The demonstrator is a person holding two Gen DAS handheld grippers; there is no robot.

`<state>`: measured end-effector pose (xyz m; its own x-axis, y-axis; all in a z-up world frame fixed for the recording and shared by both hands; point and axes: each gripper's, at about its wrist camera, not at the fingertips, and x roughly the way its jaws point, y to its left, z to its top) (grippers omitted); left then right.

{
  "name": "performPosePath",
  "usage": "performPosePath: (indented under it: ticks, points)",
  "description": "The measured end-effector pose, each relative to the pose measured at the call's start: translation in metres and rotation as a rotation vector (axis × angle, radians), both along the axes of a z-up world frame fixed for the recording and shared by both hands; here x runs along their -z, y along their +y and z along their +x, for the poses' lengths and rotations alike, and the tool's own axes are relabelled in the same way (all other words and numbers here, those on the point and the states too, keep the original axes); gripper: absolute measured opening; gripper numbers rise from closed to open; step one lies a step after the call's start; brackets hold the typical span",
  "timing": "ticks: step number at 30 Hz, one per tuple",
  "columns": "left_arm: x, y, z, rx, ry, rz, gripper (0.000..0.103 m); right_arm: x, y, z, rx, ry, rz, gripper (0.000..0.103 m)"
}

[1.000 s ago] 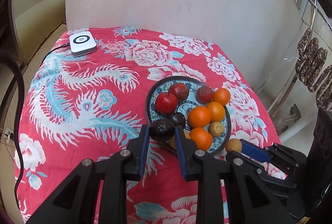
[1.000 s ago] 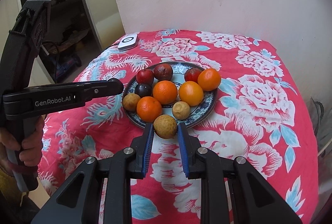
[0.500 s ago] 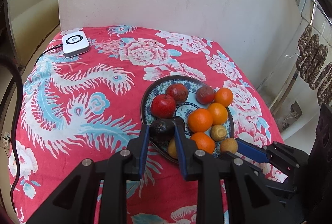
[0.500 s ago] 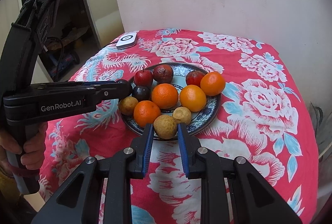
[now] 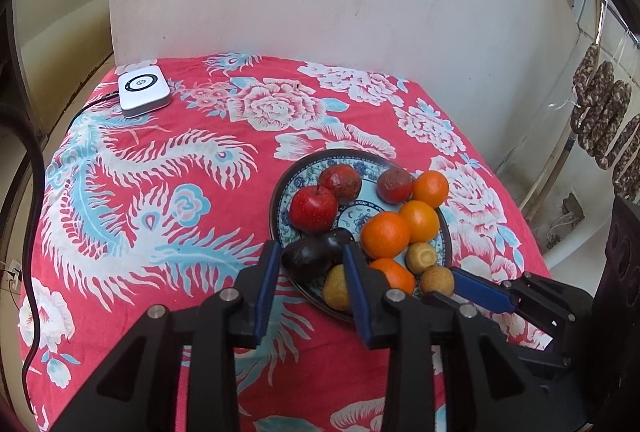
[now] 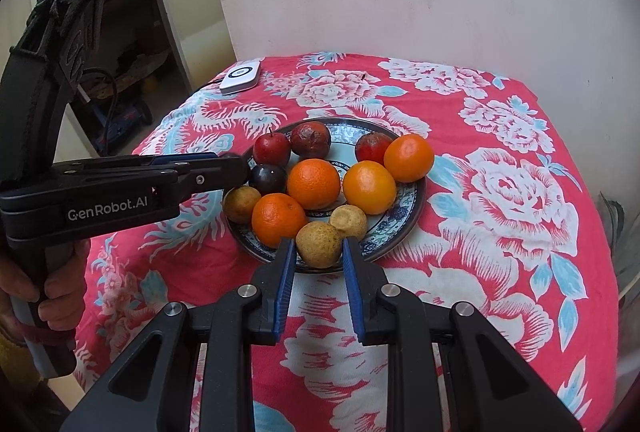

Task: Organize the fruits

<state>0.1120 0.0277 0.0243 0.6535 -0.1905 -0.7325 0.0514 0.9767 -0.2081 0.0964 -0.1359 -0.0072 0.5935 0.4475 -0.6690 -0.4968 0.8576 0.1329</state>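
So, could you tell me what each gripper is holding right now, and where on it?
The right gripper clamps a tan fruit by its sides. The left gripper has just been opening around a dark fruit, so it no longer grips it.

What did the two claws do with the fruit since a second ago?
The left claw carried the dark plum from the cloth onto the plate, and its jaws have just been opening, with the plum between them. The right claw brought the brown fruit onto the plate's near rim, pads gripping it. The other fruit and the white box stayed put.
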Motion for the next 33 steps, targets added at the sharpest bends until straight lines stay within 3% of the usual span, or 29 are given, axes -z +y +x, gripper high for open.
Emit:
performPosePath:
  ticks: [14,18,29,33]
  points:
    - [-0.005,0.0,-0.006,-0.008,-0.01,0.01,0.04,0.001,0.001,0.003,0.002,0.002,0.001,0.025]
    - [-0.005,0.0,-0.01,-0.016,-0.002,0.01,0.041,0.0,0.002,0.002,0.009,-0.008,-0.004,0.037]
    - [-0.01,0.0,-0.033,-0.056,0.016,0.015,0.044,-0.008,-0.005,-0.011,0.024,-0.023,0.001,0.046]
    - [-0.012,-0.004,-0.043,-0.086,0.007,0.065,0.049,-0.012,-0.008,-0.018,0.034,-0.029,-0.002,0.053]
